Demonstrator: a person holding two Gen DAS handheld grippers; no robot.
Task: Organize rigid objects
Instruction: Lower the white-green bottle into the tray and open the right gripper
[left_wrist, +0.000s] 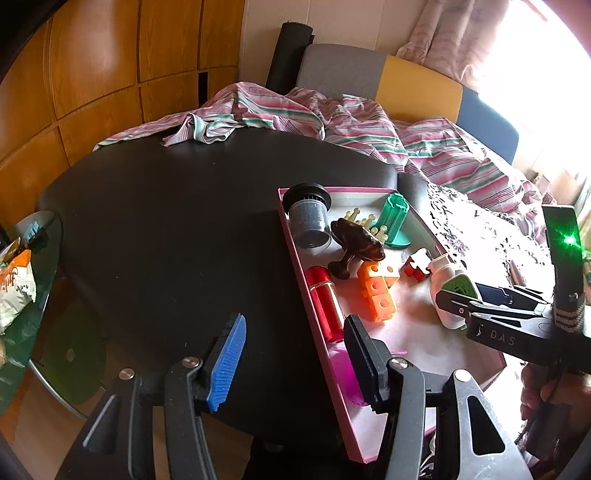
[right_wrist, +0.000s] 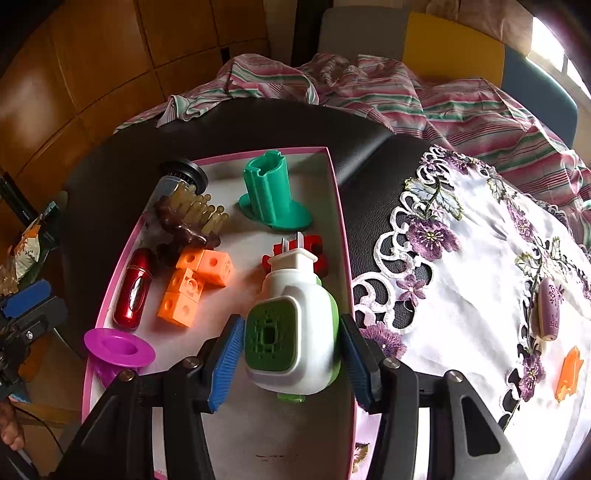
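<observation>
Right tongs (right_wrist: 291, 360) pinching white-and-green plug-in device (right_wrist: 295, 332) over pink tray (right_wrist: 341, 206); left tongs (left_wrist: 291, 365) spread, empty.

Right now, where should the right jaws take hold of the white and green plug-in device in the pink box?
Grip the white and green plug-in device across its wide rounded white body, from the near end. Its flat sides face the right gripper, whose jaws already straddle them; the prongs point away.

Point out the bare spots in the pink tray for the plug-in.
Free: near end of the pink tray, below the white-and-green plug-in, beside the purple cup. Crowded: far left corner around the brown brush and orange cubes.
</observation>
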